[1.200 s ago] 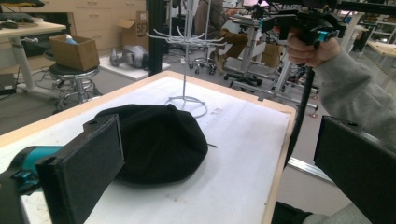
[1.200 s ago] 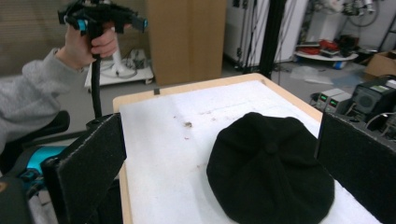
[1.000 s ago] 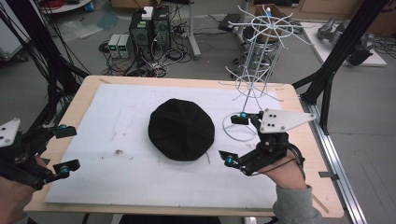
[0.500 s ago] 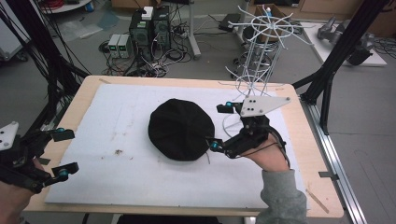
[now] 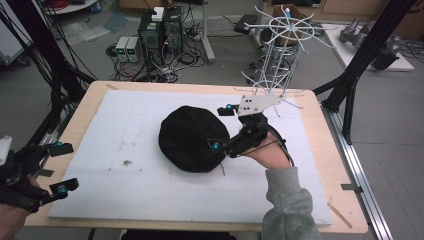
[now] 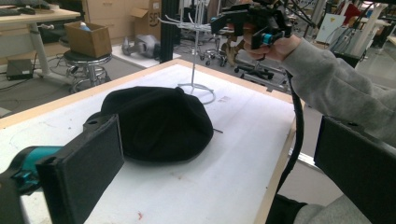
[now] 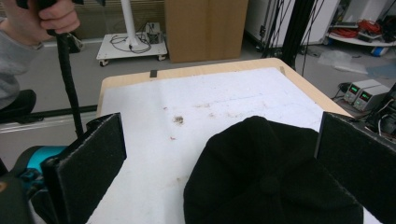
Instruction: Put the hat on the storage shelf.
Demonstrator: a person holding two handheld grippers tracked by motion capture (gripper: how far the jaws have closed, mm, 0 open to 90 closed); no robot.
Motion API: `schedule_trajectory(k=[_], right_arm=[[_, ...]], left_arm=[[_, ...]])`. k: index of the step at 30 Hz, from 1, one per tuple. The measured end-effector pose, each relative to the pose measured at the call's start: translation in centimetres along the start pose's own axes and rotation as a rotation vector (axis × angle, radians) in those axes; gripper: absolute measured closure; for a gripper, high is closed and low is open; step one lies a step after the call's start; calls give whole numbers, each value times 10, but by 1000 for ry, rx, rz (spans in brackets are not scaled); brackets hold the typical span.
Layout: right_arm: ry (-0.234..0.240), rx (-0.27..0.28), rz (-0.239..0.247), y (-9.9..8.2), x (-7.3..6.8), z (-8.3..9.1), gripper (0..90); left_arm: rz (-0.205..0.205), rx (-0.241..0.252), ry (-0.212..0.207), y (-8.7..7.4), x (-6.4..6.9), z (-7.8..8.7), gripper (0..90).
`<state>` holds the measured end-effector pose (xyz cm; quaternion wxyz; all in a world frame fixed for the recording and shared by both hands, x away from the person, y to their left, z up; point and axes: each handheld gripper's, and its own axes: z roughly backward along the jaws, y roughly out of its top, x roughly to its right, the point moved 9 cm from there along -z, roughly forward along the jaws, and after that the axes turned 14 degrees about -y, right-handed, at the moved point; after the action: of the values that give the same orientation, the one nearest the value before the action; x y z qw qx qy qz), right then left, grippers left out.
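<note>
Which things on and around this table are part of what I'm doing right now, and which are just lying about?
In the job:
- black hat, flat on the white mat
- right gripper, open, fingers at the hat's right edge
- white wire stand behind the gripper, probably where the hat goes

Lying about:
- left gripper, open, idle at the table's left edge
- power supplies and cables on the floor
- cardboard box

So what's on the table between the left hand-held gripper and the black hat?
Nothing stands there. In the high view, bare white mat with a few small dirty specks runs from the left hand-held gripper to the black hat.
</note>
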<state>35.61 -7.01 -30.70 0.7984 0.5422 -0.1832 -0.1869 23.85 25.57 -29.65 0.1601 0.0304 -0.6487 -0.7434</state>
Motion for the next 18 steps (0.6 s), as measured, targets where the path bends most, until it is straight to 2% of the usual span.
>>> schedule_trajectory(k=[18], right_arm=[[75,-16,12,-13,11,-44,9]], left_arm=[[15,-13,12,-6,0,1,17]])
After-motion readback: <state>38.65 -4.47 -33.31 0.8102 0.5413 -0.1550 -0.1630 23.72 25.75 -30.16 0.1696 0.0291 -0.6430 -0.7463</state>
